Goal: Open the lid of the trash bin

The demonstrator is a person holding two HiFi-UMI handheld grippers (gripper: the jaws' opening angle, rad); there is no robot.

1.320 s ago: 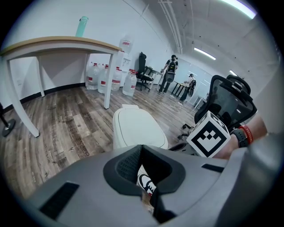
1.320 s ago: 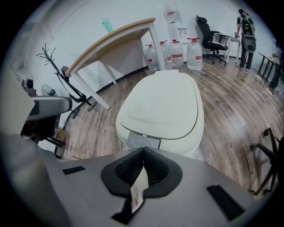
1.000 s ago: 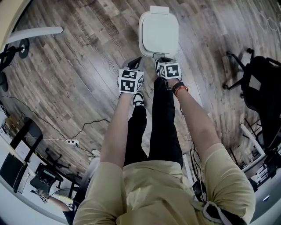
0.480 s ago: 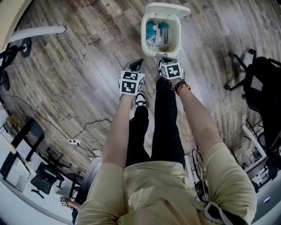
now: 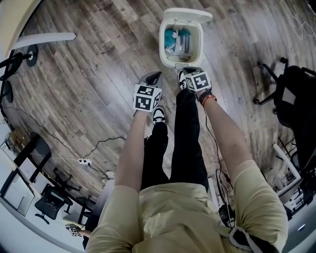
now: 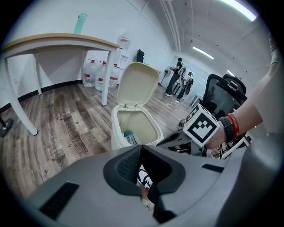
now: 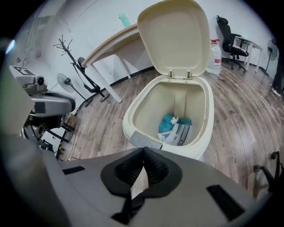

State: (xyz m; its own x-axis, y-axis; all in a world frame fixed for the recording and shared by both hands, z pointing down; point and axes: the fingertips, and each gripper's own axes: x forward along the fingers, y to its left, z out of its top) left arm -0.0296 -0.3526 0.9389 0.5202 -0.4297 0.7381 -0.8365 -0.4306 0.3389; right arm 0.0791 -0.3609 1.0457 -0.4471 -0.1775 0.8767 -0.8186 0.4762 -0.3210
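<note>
Left hand-held gripper and right hand-held gripper hang closed and empty. A second ago the trash bin was covered; now its lid stands up, so the task looks done.

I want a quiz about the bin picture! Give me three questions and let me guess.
1. True or false: the lid of the trash bin stands open.
2. What is the right gripper holding?
A. a bottle
B. nothing
C. the lid
3. Which is closer to the trash bin, the left gripper or the right gripper?

Key:
1. True. The lid is tipped up on its hinges.
2. B. It is shut with nothing in it.
3. The right gripper, which is just by the front rim.
</note>
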